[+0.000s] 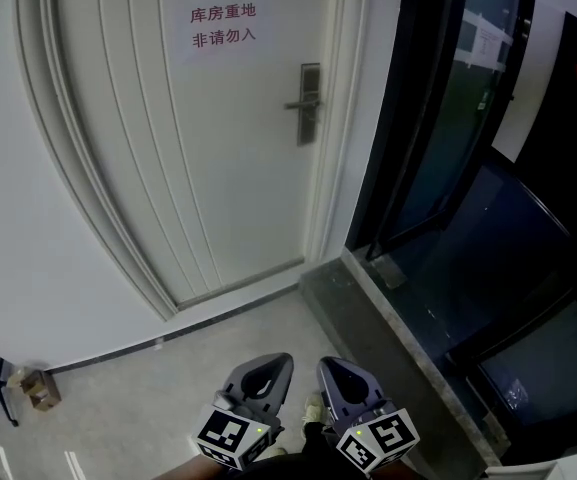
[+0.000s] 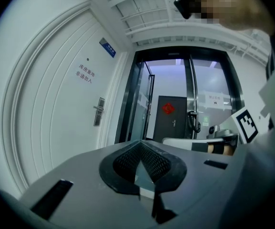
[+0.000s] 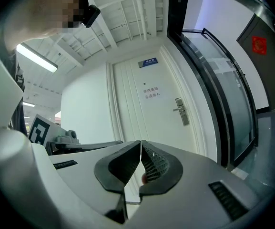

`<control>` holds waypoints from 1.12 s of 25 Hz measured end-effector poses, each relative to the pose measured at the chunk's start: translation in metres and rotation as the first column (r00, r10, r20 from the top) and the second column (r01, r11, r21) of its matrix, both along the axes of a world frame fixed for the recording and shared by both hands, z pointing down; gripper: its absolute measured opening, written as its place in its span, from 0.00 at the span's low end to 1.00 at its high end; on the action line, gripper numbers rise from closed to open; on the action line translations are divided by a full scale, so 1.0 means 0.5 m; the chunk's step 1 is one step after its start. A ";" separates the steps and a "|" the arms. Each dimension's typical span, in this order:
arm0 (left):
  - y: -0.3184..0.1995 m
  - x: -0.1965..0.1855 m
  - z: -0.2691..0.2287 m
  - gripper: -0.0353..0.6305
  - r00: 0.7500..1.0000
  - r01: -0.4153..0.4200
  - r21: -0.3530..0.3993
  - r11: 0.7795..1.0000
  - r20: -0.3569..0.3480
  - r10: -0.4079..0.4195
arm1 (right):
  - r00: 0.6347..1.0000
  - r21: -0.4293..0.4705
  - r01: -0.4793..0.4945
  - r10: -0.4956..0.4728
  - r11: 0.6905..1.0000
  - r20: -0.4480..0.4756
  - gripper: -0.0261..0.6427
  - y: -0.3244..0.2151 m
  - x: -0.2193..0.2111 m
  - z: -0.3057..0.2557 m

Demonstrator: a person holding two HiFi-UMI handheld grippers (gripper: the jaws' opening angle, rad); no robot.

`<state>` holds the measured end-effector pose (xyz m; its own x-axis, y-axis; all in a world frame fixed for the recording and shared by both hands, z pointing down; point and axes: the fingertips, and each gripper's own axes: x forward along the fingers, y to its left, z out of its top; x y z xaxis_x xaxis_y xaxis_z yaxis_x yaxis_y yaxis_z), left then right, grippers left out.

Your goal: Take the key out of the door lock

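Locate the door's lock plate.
Head view: the lock plate sits at the right edge of the white door, right of the paper sign.

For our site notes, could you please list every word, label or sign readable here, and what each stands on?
"库房重地 非请勿入": red print on the paper sheet on the white door.
Blue plate at the door's top: too small to read.
White notice at the glass doors: blurred, unreadable.
Red emblem on the dark door: too small to read.
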<state>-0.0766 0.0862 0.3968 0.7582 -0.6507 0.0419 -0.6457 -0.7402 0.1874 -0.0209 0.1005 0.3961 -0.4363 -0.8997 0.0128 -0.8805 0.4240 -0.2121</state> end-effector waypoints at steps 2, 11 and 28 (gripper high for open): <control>-0.042 0.011 0.002 0.06 1.000 0.013 0.001 1.000 -0.001 -0.013 | 1.000 0.009 0.013 -0.013 1.000 -0.005 0.06 -0.045 0.013 -0.001; -0.269 0.103 -0.015 0.06 0.996 0.084 -0.003 0.996 -0.008 -0.084 | 0.996 0.006 0.087 -0.086 0.996 -0.020 0.06 -0.294 0.109 -0.018; -0.591 0.249 -0.032 0.06 0.988 0.156 -0.002 0.988 0.001 -0.156 | 0.990 0.098 0.108 -0.098 0.989 -0.098 0.07 -0.771 0.270 -0.087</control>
